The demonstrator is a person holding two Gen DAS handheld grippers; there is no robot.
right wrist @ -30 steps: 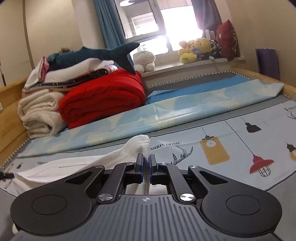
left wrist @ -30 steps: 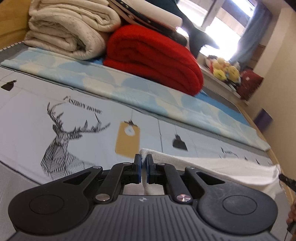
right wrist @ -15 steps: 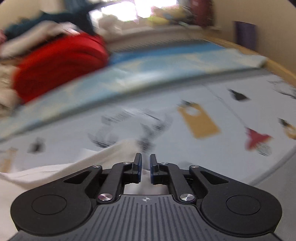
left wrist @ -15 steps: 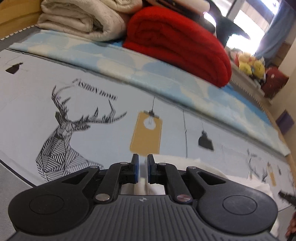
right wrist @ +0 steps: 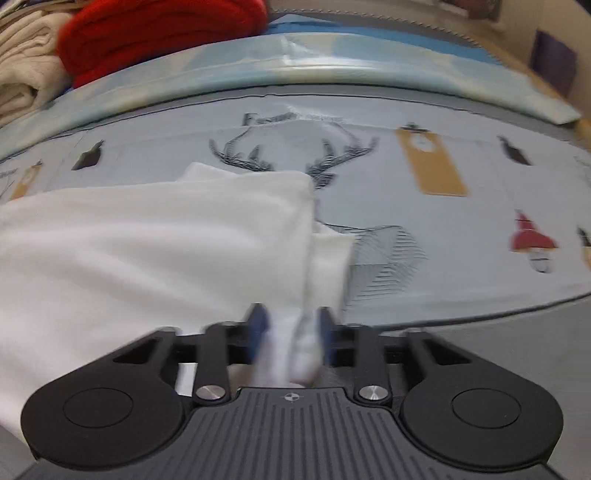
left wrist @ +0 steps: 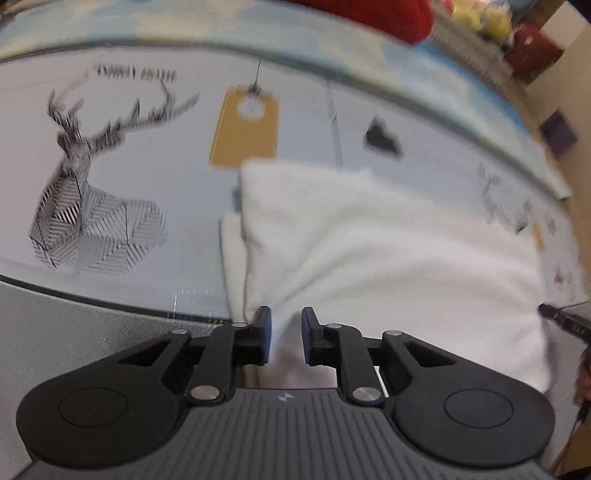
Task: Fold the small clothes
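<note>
Left wrist view: the left gripper (left wrist: 284,339), jaws parted, with the white cloth (left wrist: 388,251) lying loose between them on the printed bedsheet (left wrist: 110,147). Right wrist view adds a red blanket (right wrist: 159,33) behind; the right gripper (right wrist: 290,339), jaws apart, straddles the cloth's (right wrist: 147,240) folded, doubled edge.

Soft white cloth garment (left wrist: 388,236) lies on smooth matt printed bedsheet (left wrist: 147,155).
</note>
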